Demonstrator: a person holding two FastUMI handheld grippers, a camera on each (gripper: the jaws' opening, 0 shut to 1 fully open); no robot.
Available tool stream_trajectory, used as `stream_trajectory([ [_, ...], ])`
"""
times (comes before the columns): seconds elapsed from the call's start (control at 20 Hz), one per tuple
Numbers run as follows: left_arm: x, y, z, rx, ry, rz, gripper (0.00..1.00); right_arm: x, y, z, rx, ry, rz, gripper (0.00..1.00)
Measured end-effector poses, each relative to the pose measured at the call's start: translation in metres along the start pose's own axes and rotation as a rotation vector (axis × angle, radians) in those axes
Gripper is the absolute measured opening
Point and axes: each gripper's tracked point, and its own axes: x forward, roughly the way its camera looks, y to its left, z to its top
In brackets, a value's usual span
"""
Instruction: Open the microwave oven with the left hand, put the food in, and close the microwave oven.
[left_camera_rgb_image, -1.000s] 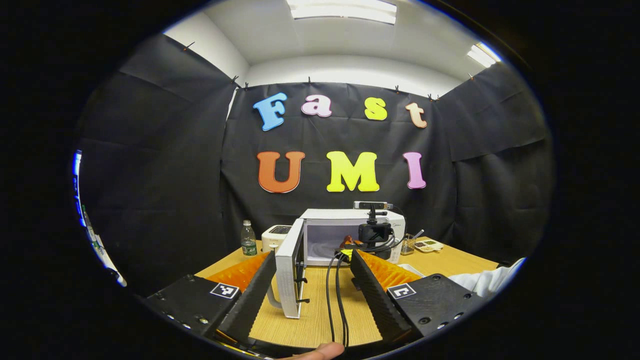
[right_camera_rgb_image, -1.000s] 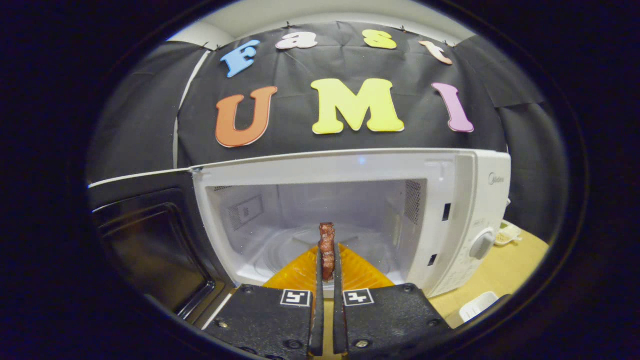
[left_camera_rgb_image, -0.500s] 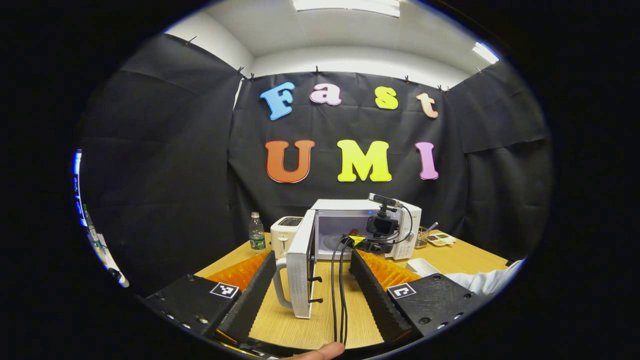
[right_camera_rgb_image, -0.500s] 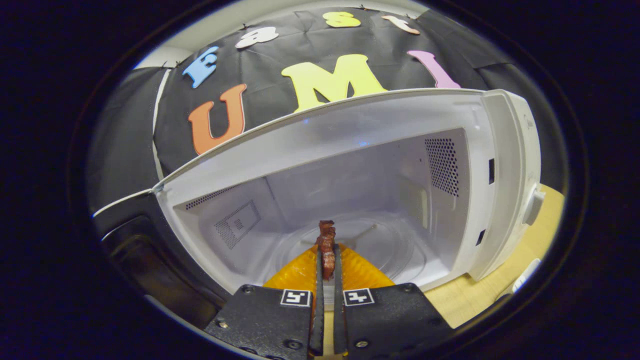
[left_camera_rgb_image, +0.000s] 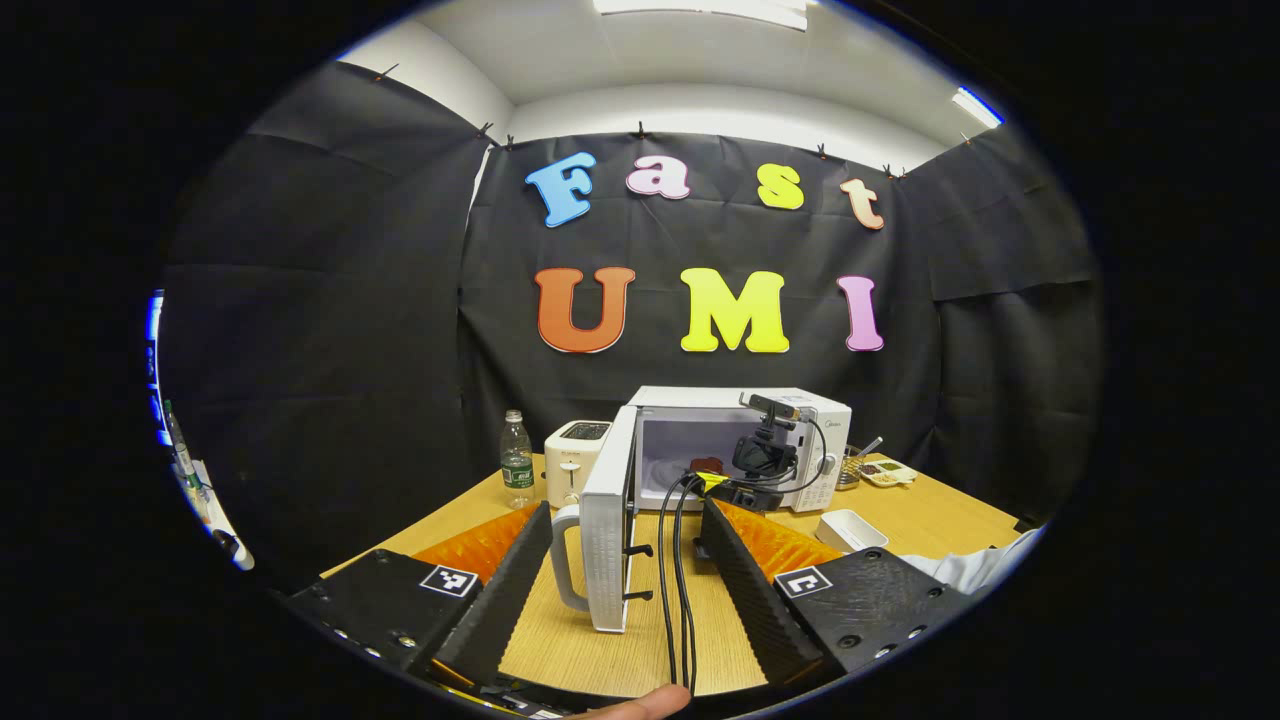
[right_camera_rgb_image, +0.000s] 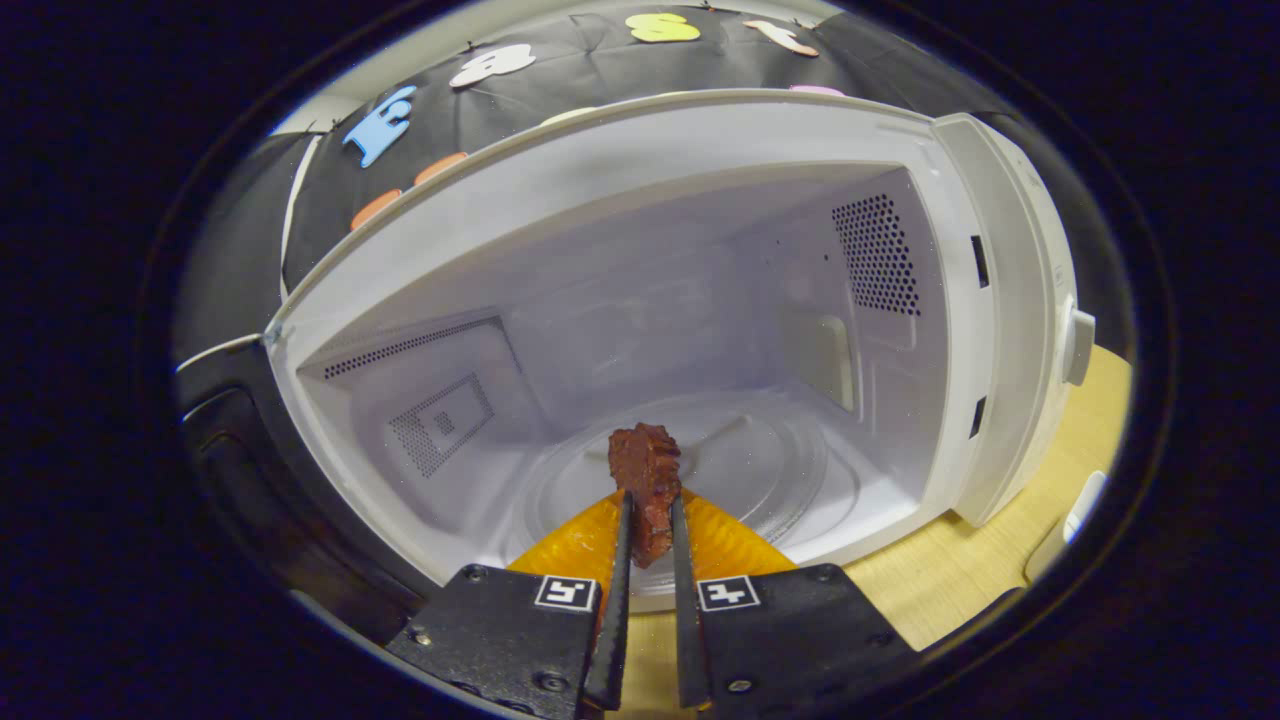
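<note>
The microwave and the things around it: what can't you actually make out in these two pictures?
- Microwave inside, left gripper view: partly hidden by the right gripper, its camera and cables.
- Food, right gripper view: lower part hidden between the fingers; whether it touches the turntable is unclear.
- Small tray contents, left gripper view: too small.
- Door, right gripper view: cut off at the edge.

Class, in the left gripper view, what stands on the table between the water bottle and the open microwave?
A white toaster stands between the water bottle and the microwave.

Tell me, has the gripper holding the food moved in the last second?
Yes. The right gripper, shut on the food, has gone forward into the microwave, whose cavity now looms larger.
</note>
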Motion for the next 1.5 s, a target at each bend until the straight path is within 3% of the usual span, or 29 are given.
stream_trajectory([
  [0.05,-0.001,0.0,-0.003,-0.009,0.006,-0.002,0.92,0.002,-0.005,0.0,-0.015,-0.001,-0.015,0.21],
  [0.1,-0.001,0.001,-0.003,-0.018,0.009,-0.007,0.92,0.003,-0.007,-0.001,-0.038,0.001,-0.023,0.35],
  [0.15,-0.001,0.001,-0.004,-0.025,0.012,-0.008,0.92,0.006,-0.008,-0.003,-0.06,0.007,-0.025,0.41],
  [0.2,-0.001,0.003,-0.004,-0.03,0.013,-0.003,0.92,0.007,-0.01,-0.006,-0.078,0.02,-0.026,0.69],
  [0.25,-0.003,0.006,-0.005,-0.032,0.013,0.001,0.92,0.007,-0.012,-0.003,-0.096,0.008,-0.032,0.61],
  [0.3,-0.003,0.008,-0.007,-0.031,0.013,0.006,0.92,0.007,-0.017,-0.002,-0.109,0.0,-0.045,0.74],
  [0.35,-0.003,0.01,-0.009,-0.028,0.017,0.013,0.92,0.006,-0.019,0.002,-0.111,-0.011,-0.044,0.71],
  [0.4,-0.001,0.013,-0.011,-0.024,0.019,0.022,0.92,0.002,-0.021,0.006,-0.106,-0.023,-0.041,0.86],
  [0.5,-0.001,0.021,-0.014,-0.018,0.024,0.037,0.92,-0.005,-0.023,0.015,-0.127,-0.036,-0.047,0.98],
  [0.7,-0.001,0.034,-0.017,-0.007,0.033,0.05,0.92,-0.049,-0.019,0.032,-0.152,-0.061,0.026,0.98],
  [1.0,-0.014,0.052,-0.005,0.016,0.005,0.086,0.92,-0.156,-0.024,0.079,-0.193,-0.138,0.137,0.96],
  [1.05,-0.017,0.055,0.0,0.025,-0.003,0.091,0.92,-0.18,-0.025,0.087,-0.206,-0.16,0.156,0.89],
  [1.2,-0.026,0.067,0.015,0.049,-0.033,0.123,0.92,-0.249,-0.043,0.122,-0.276,-0.235,0.151,0.88],
  [1.25,-0.025,0.069,0.019,0.055,-0.047,0.121,0.92,-0.274,-0.049,0.136,-0.293,-0.268,0.147,0.97],
  [1.3,-0.026,0.071,0.021,0.061,-0.047,0.117,0.92,-0.293,-0.055,0.147,-0.311,-0.29,0.138,0.89],
  [1.35,-0.024,0.075,0.019,0.064,-0.047,0.119,0.92,-0.319,-0.065,0.16,-0.33,-0.314,0.129,0.89],
  [1.4,-0.023,0.081,0.02,0.069,-0.046,0.126,0.92,-0.343,-0.073,0.17,-0.341,-0.335,0.128,0.96],
  [1.5,-0.018,0.093,0.025,0.079,-0.063,0.156,0.92,-0.391,-0.093,0.186,-0.355,-0.364,0.13,0.97],
])
